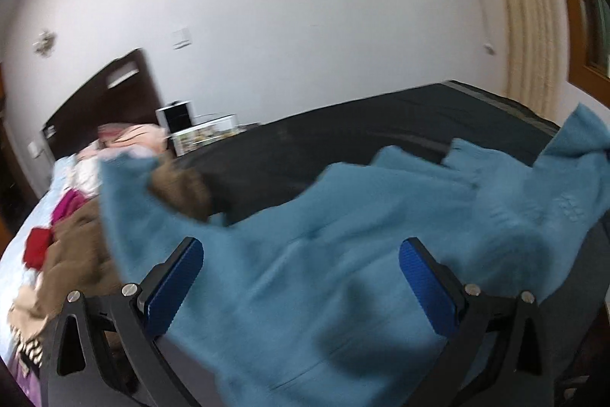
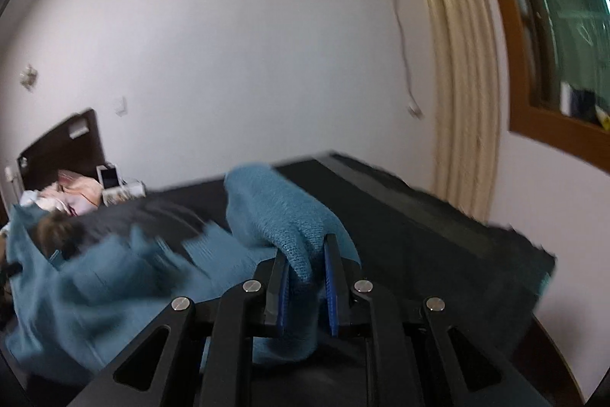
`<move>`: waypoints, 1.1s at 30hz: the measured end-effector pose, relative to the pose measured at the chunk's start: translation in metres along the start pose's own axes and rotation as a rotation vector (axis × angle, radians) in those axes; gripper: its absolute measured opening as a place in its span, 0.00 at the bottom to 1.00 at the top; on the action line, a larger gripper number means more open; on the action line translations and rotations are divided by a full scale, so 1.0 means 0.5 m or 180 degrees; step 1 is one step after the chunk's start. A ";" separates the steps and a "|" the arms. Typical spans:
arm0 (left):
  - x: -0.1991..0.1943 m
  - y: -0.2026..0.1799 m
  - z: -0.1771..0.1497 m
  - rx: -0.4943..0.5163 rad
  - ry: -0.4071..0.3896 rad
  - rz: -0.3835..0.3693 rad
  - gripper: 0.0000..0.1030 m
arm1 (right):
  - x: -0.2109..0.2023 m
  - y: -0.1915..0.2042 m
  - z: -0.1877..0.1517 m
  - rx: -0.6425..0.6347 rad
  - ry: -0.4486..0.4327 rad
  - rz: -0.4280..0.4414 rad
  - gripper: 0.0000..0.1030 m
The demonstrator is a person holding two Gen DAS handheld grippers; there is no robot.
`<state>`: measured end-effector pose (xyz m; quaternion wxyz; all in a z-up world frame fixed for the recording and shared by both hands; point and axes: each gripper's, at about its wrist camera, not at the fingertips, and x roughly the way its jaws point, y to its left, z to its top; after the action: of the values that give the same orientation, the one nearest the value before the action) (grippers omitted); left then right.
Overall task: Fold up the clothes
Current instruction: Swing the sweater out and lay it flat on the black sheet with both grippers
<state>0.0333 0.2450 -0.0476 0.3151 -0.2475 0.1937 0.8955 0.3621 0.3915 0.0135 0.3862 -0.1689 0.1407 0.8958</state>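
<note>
Right gripper [image 2: 307, 252]: we are clamping a fold of the blue sweater [image 2: 274, 208].
Left gripper [image 1: 301, 256]: we are holding it spread, empty, above the sweater.
Sweater: lying on the dark bed cover [image 2: 419, 216], bare towards its far edge.

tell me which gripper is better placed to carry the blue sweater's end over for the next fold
Right, most likely. The right gripper is already shut on a bunched end of the blue sweater, lifted above the dark bedspread. The left gripper stands open over the sweater, gripping nothing.
</note>
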 end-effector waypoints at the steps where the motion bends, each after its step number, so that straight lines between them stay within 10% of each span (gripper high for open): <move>1: 0.015 -0.020 0.011 0.0014 0.0029 -0.0053 1.00 | -0.002 -0.024 -0.010 0.0017 0.0080 0.0041 0.16; 7: 0.099 -0.087 0.013 0.0080 0.0392 -0.0203 1.00 | -0.011 -0.065 -0.028 -0.0287 0.0305 0.0207 0.28; 9: 0.093 -0.097 -0.009 0.0182 0.0438 -0.0284 1.00 | -0.033 -0.053 -0.030 -0.0302 0.0271 0.0170 0.69; 11: 0.074 -0.112 -0.038 0.0389 0.0463 -0.0330 1.00 | -0.030 -0.043 -0.024 -0.0220 0.0117 0.0140 0.79; 16: 0.033 -0.149 -0.109 0.0850 0.0464 -0.0269 1.00 | -0.037 -0.022 0.015 -0.0121 -0.0060 0.0325 0.79; 24: 0.003 -0.112 -0.113 0.0592 0.0390 -0.0372 1.00 | 0.022 0.136 0.053 -0.0400 0.0219 0.1355 0.79; 33: 0.013 -0.070 -0.012 0.0514 0.0120 -0.0626 1.00 | 0.135 0.202 -0.019 -0.0573 0.0801 0.1104 0.79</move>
<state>0.0540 0.2705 -0.0625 0.4166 -0.2559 0.2458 0.8370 0.2460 0.3644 -0.0108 0.1893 -0.2863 0.1342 0.9296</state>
